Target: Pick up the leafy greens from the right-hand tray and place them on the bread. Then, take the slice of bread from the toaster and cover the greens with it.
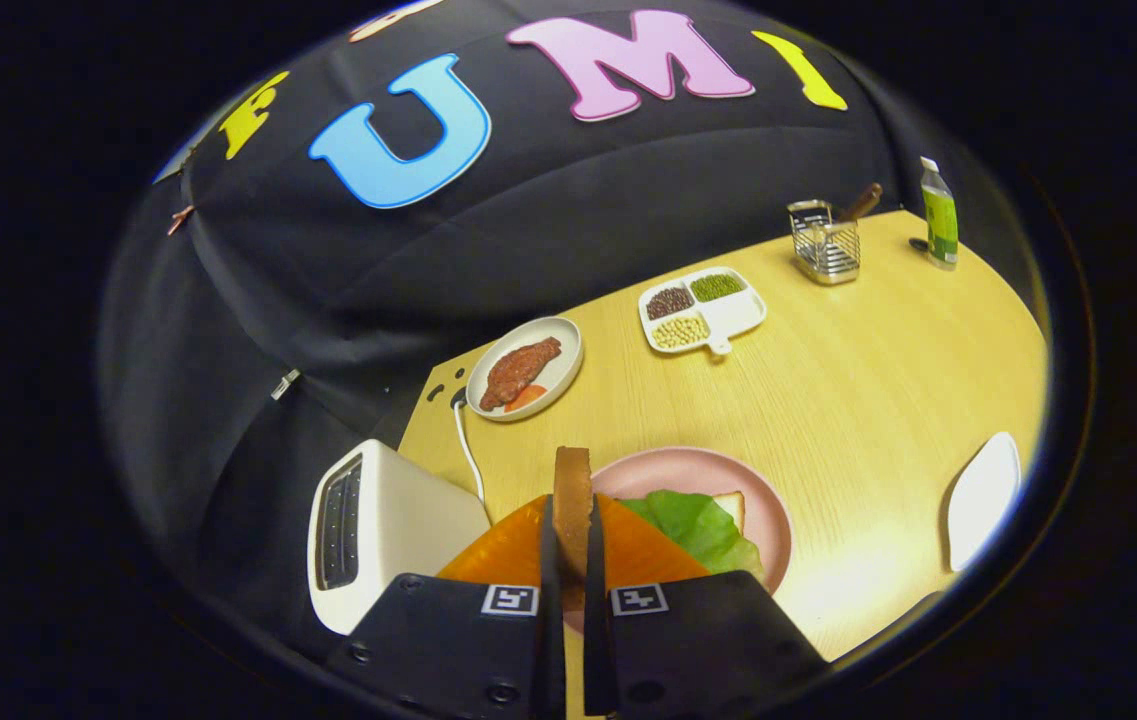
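Observation:
A slice of bread [573, 500] stands on edge between my two fingers, and my gripper [573, 545] is shut on it. Just beyond the fingers lies a pink plate [738, 478] holding a slice of bread [731, 503] with leafy greens [696, 525] spread over it. The held slice hangs above the near left part of that plate. The white toaster [373, 530] stands to the left of the fingers, its slots facing left.
A white oval tray [986, 495] lies to the right of the plate. Farther back sit a white dish with meat [525, 368], a divided dish of beans [703, 310], a wire basket [825, 245] and a green bottle [939, 213]. The toaster's cord [468, 450] runs along the table's left edge.

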Motion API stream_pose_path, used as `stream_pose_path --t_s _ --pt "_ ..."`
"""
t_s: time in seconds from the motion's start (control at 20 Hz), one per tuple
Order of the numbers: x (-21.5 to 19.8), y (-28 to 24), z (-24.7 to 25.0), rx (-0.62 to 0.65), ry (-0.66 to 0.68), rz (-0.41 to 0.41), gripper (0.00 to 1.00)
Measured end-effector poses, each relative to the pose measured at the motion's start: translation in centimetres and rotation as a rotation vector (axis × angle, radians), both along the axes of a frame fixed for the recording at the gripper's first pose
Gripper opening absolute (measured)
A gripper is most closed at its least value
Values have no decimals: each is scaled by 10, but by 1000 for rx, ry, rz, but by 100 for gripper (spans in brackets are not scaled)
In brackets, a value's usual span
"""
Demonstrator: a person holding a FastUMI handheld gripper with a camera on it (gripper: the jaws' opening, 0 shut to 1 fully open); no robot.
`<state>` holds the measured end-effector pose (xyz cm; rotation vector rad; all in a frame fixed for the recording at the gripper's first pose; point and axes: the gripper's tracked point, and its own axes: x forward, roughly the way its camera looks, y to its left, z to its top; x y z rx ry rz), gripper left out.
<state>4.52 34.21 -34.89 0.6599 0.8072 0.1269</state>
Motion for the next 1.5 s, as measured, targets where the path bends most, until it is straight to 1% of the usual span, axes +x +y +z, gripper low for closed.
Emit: stream_pose_path --t_s 0.05,0.15,0.4,0.45,0.5,0.7,0.8,0.95,1.0,1.05,1.15,1.25,1.4,1.5 --pt "-1 -4 -8 5 11 -17 12" --pt "-3 -18 -23 -25 26 -38 12" --pt "-10 -35 -52 -94 61 -8 13" --pt "-10 -37 -55 -102 66 -1 15" --pt "-9 -38 -59 -109 70 3 15" --pt "-17 -52 -77 -169 120 16 37" --pt "-25 -57 -88 -211 145 32 51" --pt "-28 -66 -84 -237 123 48 66" --pt "-27 -66 -81 -236 106 50 69" --pt "-28 -69 -75 -239 90 54 82" --pt "-29 -77 -66 -261 58 62 96" --pt "-32 -86 -53 -285 21 66 100" --pt "-29 -98 -28 -318 -61 73 99" --pt "-27 -108 0 -333 -130 82 100"
